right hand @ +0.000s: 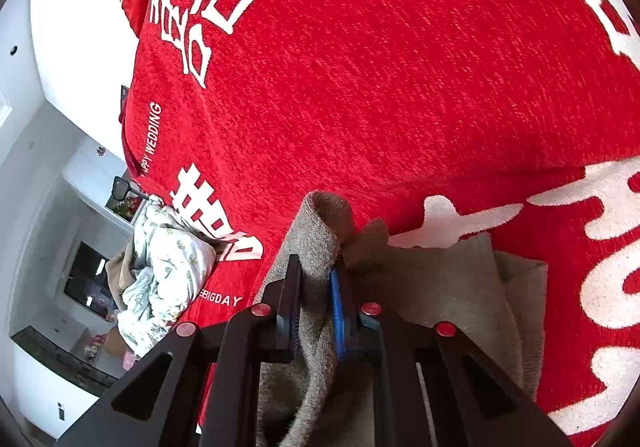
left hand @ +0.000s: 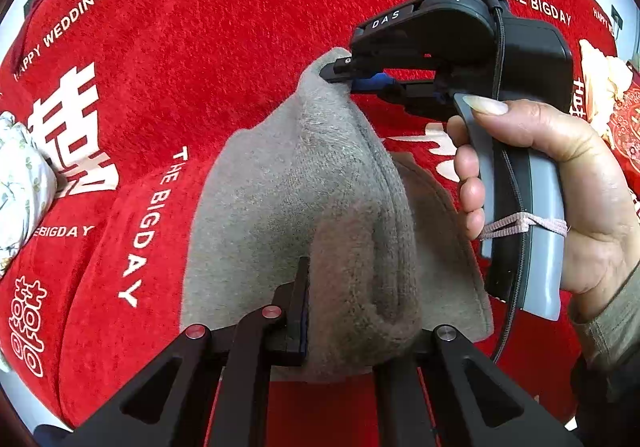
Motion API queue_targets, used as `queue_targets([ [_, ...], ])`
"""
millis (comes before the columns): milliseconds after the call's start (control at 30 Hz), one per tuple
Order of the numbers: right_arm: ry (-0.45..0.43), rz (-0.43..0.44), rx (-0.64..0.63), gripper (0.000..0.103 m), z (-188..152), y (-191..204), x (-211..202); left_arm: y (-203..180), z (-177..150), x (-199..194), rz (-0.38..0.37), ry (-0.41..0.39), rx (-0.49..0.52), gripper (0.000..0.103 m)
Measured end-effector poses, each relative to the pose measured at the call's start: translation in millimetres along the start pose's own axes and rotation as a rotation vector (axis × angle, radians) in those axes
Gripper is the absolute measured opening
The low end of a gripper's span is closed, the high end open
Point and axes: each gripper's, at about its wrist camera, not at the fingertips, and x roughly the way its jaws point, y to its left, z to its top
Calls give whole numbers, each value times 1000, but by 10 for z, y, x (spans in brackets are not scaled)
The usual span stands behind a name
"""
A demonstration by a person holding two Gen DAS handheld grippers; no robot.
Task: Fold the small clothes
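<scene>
Bright, even daylight in both views; saturated red blanket [left hand: 248, 59] sharp. Soft shadows beneath grey garment [left hand: 320, 207] ahead of gripper. Strong fisheye bending, dark vignette corners. No glare or motion blur.

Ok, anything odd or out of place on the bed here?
Nothing damaged or spilled. Both the left gripper and right gripper pinch the grey garment mid-fold. Only a crumpled floral cloth lies bunched at the edge of the red blanket, unfolded.
</scene>
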Motion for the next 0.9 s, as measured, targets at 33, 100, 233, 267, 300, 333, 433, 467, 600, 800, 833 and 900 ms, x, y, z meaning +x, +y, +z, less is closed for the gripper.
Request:
queue_targets([
  [33, 1, 2, 4, 14, 3, -22, -4, -10, 5, 8, -3, 1, -1, 9],
  [100, -2, 4, 21, 13, 7, -77, -17, -32, 40, 24, -12, 3, -3, 9],
  [233, -18, 9, 56, 13, 37, -186, -76, -145, 116, -1, -30, -8, 7, 9],
  [267, -24, 10, 65, 13, 50, -220, -106, -186, 140, -15, -37, -15, 12, 9],
  [300, -30, 11, 72, 13, 63, -244, -129, -208, 154, -17, -44, -19, 14, 9],
  [333, -34, 12, 78, 13, 77, -274, -161, -237, 168, -20, -50, -22, 17, 9],
  [433, -45, 12, 90, 13, 115, -363, -244, -347, 209, -15, -68, -26, 30, 9],
  [467, -48, 4, 91, 13, 128, -403, -275, -377, 220, -9, -73, -28, 35, 9],
  [600, -47, -16, 108, 13, 142, -544, -309, -493, 249, 66, -90, -20, 53, 9],
  [800, -17, -62, 147, 13, 99, -803, -255, -639, 193, 210, -104, 15, 69, 9],
  [833, -12, -68, 148, 13, 96, -821, -244, -644, 186, 237, -107, 23, 68, 9],
  [900, -8, -80, 140, 13, 92, -833, -238, -648, 164, 291, -113, 36, 63, 9],
])
